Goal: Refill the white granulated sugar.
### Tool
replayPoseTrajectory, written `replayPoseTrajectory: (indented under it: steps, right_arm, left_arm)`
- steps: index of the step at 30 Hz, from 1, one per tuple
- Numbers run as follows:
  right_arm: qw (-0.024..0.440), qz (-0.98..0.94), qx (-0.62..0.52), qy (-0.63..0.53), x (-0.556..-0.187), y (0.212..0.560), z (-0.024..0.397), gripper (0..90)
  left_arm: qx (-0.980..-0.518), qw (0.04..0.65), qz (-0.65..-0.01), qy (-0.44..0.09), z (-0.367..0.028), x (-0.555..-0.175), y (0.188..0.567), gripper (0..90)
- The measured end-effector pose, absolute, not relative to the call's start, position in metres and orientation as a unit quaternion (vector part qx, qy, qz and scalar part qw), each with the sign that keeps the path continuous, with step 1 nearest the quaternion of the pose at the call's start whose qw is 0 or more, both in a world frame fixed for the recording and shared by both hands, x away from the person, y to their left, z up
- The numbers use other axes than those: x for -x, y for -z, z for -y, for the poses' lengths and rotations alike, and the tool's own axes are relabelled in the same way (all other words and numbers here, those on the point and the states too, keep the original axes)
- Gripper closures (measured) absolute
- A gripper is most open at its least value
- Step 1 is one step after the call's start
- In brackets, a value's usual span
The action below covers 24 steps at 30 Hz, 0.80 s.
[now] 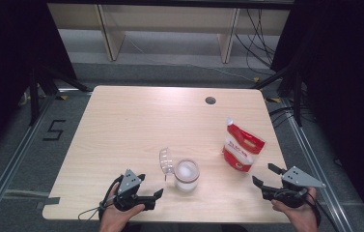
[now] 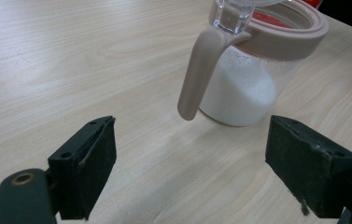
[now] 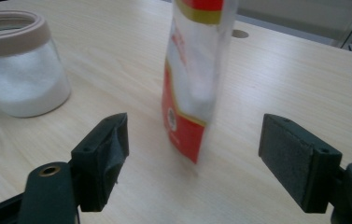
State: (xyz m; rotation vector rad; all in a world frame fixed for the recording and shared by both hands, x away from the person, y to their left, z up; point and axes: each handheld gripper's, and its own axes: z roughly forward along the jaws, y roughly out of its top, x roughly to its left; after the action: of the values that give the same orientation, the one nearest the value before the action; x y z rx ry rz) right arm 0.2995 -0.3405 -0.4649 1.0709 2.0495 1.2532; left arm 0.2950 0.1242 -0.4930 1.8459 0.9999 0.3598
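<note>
- Left gripper (image 1: 156, 199) rests at the table's near edge, about 8 o'clock from the jar (image 1: 187, 176), jaws wide apart and holding nothing; the right gripper (image 1: 265, 175) sits at 4 o'clock from the pouch (image 1: 241, 146), jaws likewise spread and empty
- The handled glass jar of white granules stands upright near the middle of the wooden table (image 1: 136, 121), its clear flip lid (image 1: 166, 161) swung open towards 10 o'clock; the red-and-white pouch stands at 2 o'clock from the jar, apart from it
- Judged step: each gripper approaching its own thing, probably to refill the jar from the pouch; done well, the right gripper would close across the pouch's narrow middle, below the torn top, firmly but without crushing, so it stays upright; the left would steady the jar by its beige handle (image 2: 200, 70) or body, clear of the open mouth
- Left gripper view reveals the handle's curve, the beige collar (image 2: 285, 37) and the fill level, about two thirds; the high view cannot
- Right gripper view presents the pouch (image 3: 194, 70) edge-on between the jaws, with granules showing through its clear window; the high view alone gives the lid's position and the table's cable hole (image 1: 210, 100)
</note>
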Motion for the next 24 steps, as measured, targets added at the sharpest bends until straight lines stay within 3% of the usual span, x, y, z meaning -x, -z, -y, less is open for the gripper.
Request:
replayPoseTrajectory:
  steps: [5,24]
  right_arm:
    - [0.231,-0.758,-0.402,-0.458,-0.293,0.468,0.335,15.8]
    - [0.218,-0.789,-0.378,-0.432,-0.278,0.477,0.323,15.9]
  left_arm:
    - [-0.765,0.478,-0.405,-0.150,-0.124,-0.296,0.493,16.0]
    - [-0.761,0.480,-0.409,-0.151,-0.125,-0.297,0.493,16.0]
